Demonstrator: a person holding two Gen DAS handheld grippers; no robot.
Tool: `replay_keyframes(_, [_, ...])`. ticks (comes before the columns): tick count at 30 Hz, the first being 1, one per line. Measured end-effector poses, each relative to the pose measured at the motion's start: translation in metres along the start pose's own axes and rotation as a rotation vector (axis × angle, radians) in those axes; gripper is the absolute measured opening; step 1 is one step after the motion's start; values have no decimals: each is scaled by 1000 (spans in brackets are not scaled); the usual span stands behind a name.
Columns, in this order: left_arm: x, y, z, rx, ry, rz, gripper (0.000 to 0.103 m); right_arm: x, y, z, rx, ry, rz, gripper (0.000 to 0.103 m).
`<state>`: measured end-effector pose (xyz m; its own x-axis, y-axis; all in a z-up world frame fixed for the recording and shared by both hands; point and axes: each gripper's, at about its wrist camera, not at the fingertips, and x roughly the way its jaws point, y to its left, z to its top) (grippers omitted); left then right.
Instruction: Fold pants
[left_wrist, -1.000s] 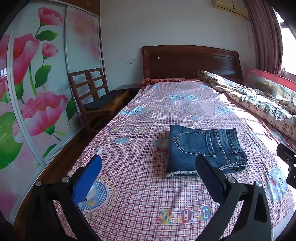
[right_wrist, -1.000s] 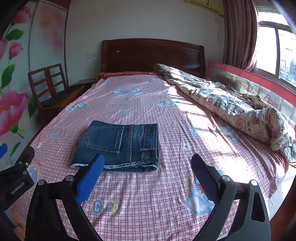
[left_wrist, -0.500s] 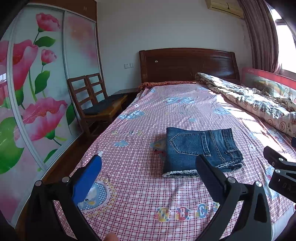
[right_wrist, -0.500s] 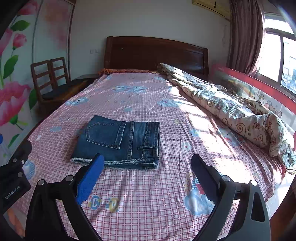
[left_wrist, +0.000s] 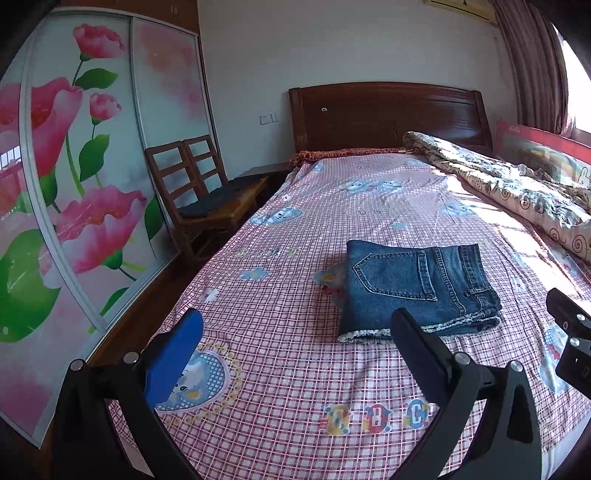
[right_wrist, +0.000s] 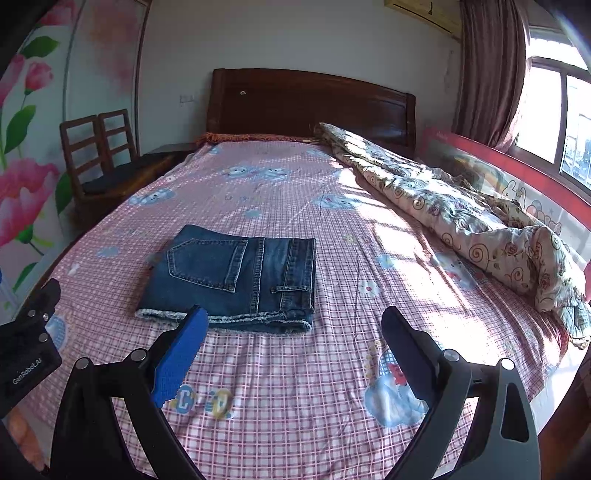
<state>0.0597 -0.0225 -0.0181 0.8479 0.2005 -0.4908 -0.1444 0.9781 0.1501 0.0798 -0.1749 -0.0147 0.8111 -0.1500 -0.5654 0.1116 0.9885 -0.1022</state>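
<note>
Dark blue denim pants (left_wrist: 417, 284) lie folded into a compact rectangle on the pink checked bed sheet (left_wrist: 295, 362), back pocket up, frayed hem toward me. The same pants (right_wrist: 236, 277) sit centre-left in the right wrist view. My left gripper (left_wrist: 295, 332) hovers open above the sheet, short of the pants and to their left, with nothing between its fingers. My right gripper (right_wrist: 291, 328) is also open, held just short of the frayed hem and holding nothing. Each gripper's body shows at the edge of the other's view.
A rumpled floral quilt (right_wrist: 461, 218) runs along the bed's right side by a red-edged rail. A dark wooden headboard (left_wrist: 388, 110) stands at the far end. Wooden chairs (left_wrist: 199, 195) and a flower-printed sliding wardrobe (left_wrist: 74, 184) line the left.
Both grippers have drawn back a little from the folded pants and tilted up, showing more of the room. Their jaws stay open. The pants have not moved.
</note>
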Motion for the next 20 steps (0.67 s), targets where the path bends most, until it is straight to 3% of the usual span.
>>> replay_keyframes(8, [-8,-12,-1,45,-41,-42,101,1,-1,0,6,3,0,94])
replay_keyframes(20, [-5,-11,0,41,-23,-57,101,2,-4,-2,18,7,-1,94])
